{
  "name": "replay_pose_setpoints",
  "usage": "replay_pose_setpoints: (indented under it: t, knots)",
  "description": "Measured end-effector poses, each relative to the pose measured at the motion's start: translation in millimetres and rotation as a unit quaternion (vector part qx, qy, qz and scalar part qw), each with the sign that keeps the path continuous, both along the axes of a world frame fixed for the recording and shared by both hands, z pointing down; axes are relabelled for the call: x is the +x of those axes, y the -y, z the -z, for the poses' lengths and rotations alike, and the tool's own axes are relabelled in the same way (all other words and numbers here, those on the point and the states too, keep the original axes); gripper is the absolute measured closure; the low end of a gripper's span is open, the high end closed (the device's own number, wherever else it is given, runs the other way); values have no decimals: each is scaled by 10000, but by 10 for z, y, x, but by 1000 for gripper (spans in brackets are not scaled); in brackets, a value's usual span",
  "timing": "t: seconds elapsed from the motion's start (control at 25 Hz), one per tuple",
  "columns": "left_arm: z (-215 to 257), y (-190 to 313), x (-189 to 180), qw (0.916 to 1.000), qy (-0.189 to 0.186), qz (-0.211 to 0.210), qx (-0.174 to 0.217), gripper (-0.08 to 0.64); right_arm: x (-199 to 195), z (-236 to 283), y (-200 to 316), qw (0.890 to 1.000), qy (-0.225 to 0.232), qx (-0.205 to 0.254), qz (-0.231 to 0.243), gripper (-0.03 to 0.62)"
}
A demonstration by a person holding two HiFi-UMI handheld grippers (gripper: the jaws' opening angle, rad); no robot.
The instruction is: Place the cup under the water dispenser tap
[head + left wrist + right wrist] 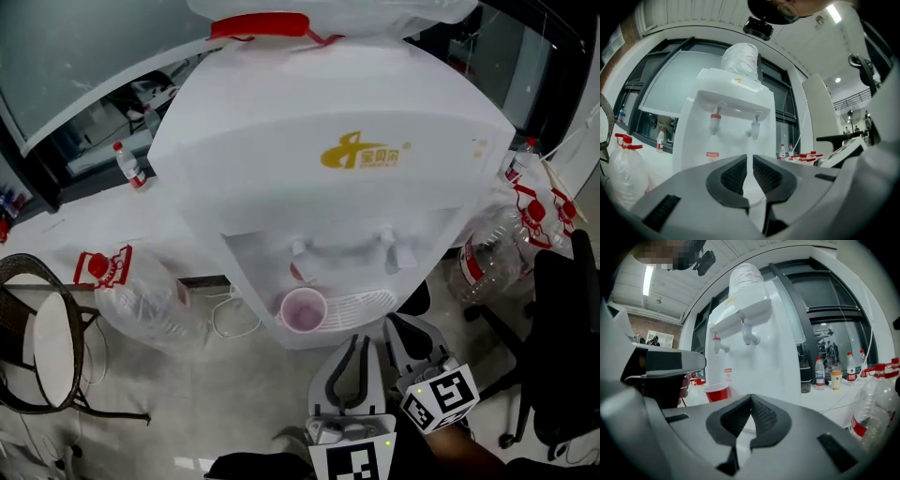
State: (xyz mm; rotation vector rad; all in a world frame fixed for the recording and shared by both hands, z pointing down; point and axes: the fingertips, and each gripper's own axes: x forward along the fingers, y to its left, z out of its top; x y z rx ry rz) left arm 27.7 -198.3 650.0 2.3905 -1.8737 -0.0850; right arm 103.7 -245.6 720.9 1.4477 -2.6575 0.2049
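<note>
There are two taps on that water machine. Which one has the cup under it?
The left tap, with the red collar: the cup stands right below it. The right tap has nothing under it.

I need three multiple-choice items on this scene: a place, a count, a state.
1. Where does the cup stand? A) on the drip tray B) on the floor C) on a chair
2. How many taps has the dispenser? A) one B) two C) three
3. How is the left tool? A) wide open B) shut on the cup C) shut, empty
Answers: A, it sits below the red tap; B, a red and a white tap show; C, its jaws meet on nothing.
</note>
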Motion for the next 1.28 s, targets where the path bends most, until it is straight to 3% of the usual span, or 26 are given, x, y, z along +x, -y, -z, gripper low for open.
replay_pose_setpoints:
  t: [0.28, 0.44, 0.68, 0.76, 1.0, 1.28]
  knots:
    - [-139, -51, -134, 9987, -206, 41, -454, 522, -116, 4, -19, 9996, -150, -108, -196, 594]
    - [-221, -61, -188, 9974, -292, 59, -659, 522, -57, -66, -131, 9980, -225, -560, -208, 594]
    - [-183, -142, -300, 9949, -359, 15, -940, 523, -85, 296, -423, 9924, -608, -1065, -75, 594]
    - [-104, -246, -380, 9916, -501, 20, -1193, 523, -117, 461, -503, 9907, -707, -1158, -11, 594]
    - [402, -546, -651, 9830, -443, 141, -1774, 523, -306, 1089, -762, 9861, -887, -1370, 320, 594]
    - [1342, -627, -835, 9773, -322, 216, -2081, 523, -438, 2013, -922, 9793, -980, -1713, 439, 594]
